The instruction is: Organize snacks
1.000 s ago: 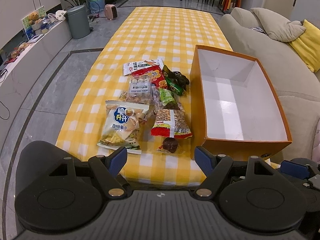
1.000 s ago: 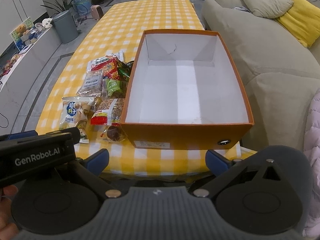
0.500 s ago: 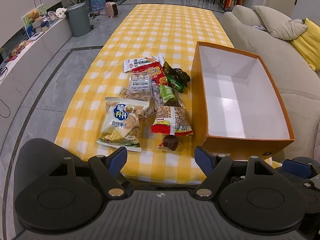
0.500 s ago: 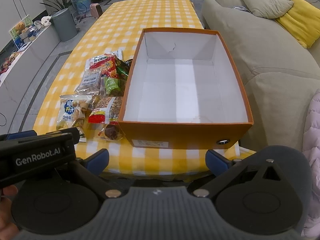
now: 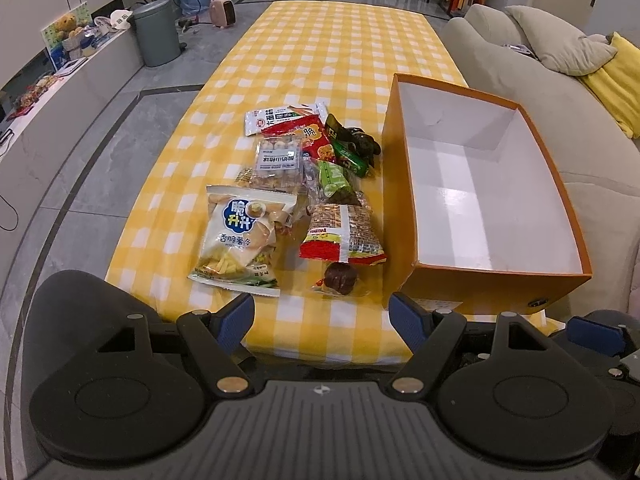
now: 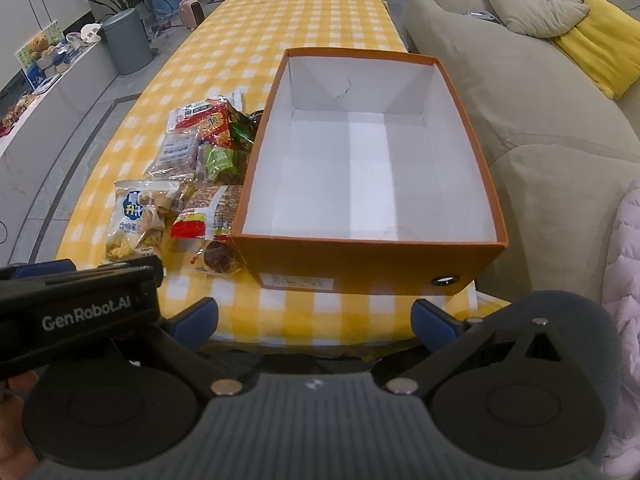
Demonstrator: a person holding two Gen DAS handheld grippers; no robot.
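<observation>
A pile of snack packets lies on the yellow checked tablecloth (image 5: pixel 336 52): a white chips bag (image 5: pixel 242 236), a red-edged peanut packet (image 5: pixel 342 236), a small dark wrapped snack (image 5: pixel 340 278), a green packet (image 5: pixel 334 180), a red bag (image 5: pixel 308 136) and a clear biscuit pack (image 5: pixel 278 160). An empty orange box (image 5: pixel 484 184) with a white inside stands right of them; it fills the right wrist view (image 6: pixel 372 168). My left gripper (image 5: pixel 322 318) is open and empty before the table's near edge, in front of the dark snack. My right gripper (image 6: pixel 314 320) is open and empty before the box.
A beige sofa (image 6: pixel 520 92) with grey and yellow cushions runs along the table's right side. A grey bin (image 5: pixel 156 32) and a low white cabinet (image 5: pixel 60 92) stand on the floor at the left. The left gripper's body (image 6: pixel 76 308) shows in the right wrist view.
Both grippers have edged slightly closer to the table. The snacks and the box have not moved.
</observation>
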